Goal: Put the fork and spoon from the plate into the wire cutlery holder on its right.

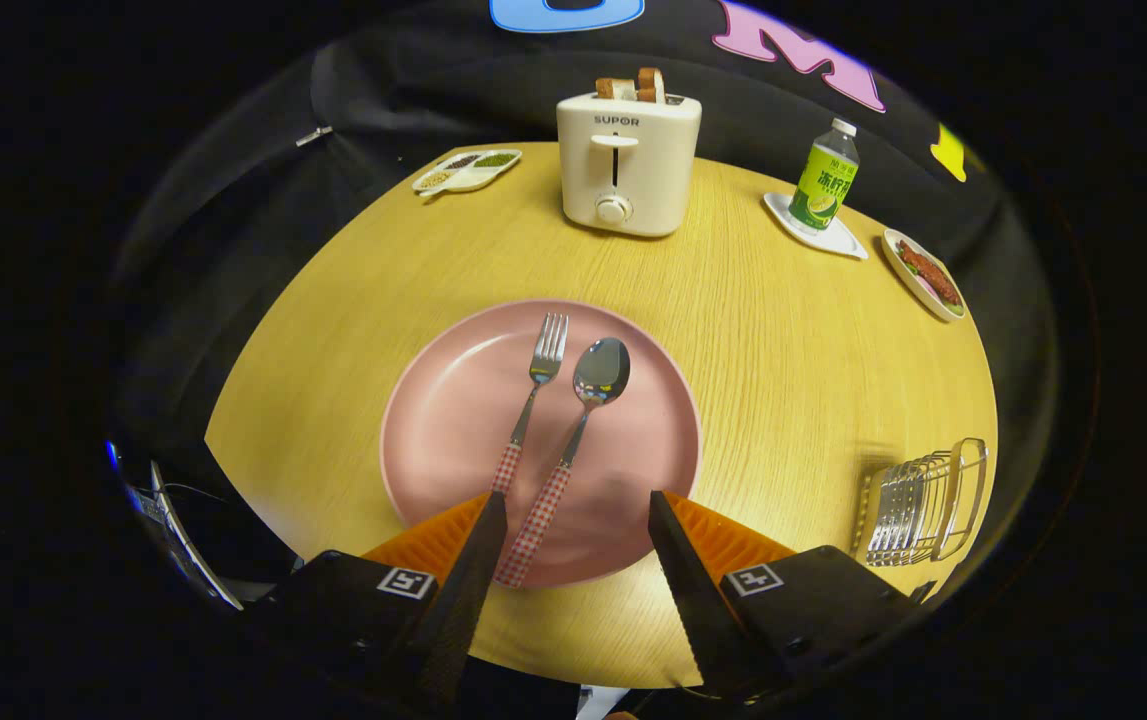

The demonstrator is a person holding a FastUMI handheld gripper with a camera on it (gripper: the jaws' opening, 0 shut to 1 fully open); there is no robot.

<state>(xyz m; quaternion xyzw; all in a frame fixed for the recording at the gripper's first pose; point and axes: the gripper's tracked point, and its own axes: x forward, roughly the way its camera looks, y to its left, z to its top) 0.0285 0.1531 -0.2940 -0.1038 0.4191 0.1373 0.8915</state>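
Note:
A pink plate point(453, 400) lies on the round wooden table just ahead of my fingers. On it rest a fork point(533, 395) and a spoon point(588, 400), side by side, both with red checked handles pointing toward me. The fork's handle end passes behind my left finger point(478, 540). The spoon's handle point(538, 525) ends between the fingers, close to the left one. My gripper point(578, 510) is open above the plate's near rim, nothing held. The wire cutlery holder point(923, 505) stands to the right of the plate, near the table's edge.
A white toaster point(626, 165) with bread slices stands beyond the plate. A divided dish of seeds point(466, 170) sits far left. A green bottle point(825, 180) stands on a white coaster, and a small dish of food point(925, 272) lies at the far right edge.

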